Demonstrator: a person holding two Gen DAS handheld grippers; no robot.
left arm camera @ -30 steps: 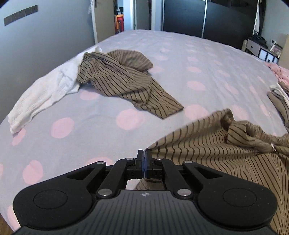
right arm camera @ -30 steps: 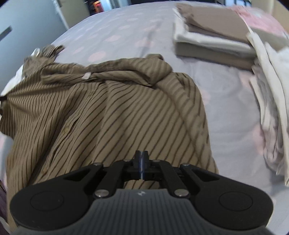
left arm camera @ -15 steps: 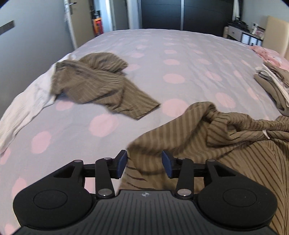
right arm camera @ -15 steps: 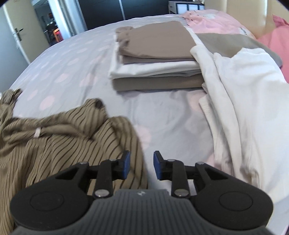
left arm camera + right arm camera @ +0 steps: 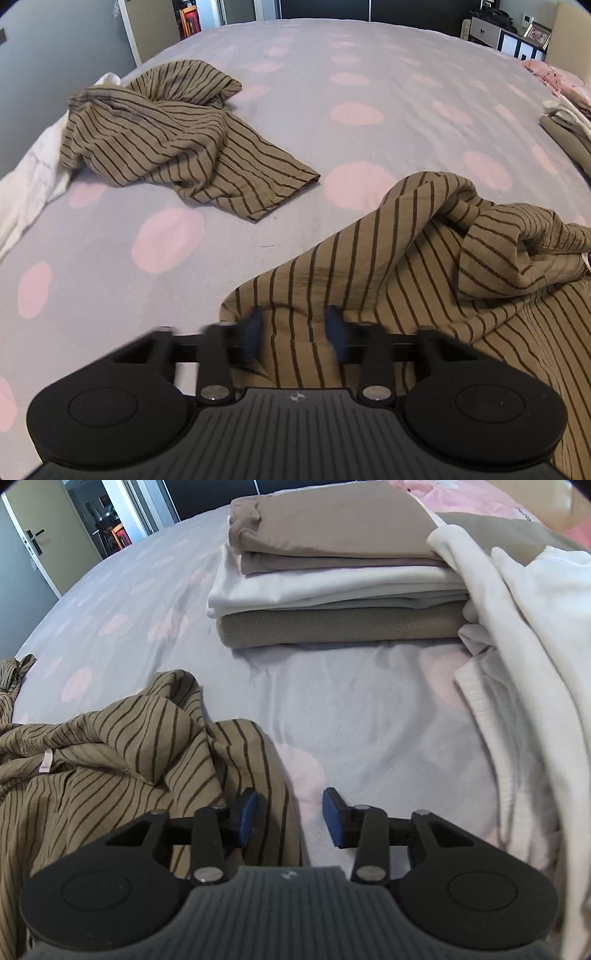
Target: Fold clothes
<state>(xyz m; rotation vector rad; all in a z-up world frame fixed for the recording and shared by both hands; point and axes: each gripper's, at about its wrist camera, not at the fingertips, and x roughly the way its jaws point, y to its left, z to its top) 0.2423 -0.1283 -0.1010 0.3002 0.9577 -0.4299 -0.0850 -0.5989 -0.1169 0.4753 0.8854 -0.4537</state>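
No readable text anywhere. Small white tag [image 5: 45, 765] on striped shirt [image 5: 110, 746], left of frame in right wrist view, too small to read.

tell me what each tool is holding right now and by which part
Nothing is gripped yet. The left tool is closing with the striped shirt edge between its fingers. The right tool is open over the shirt's other edge.
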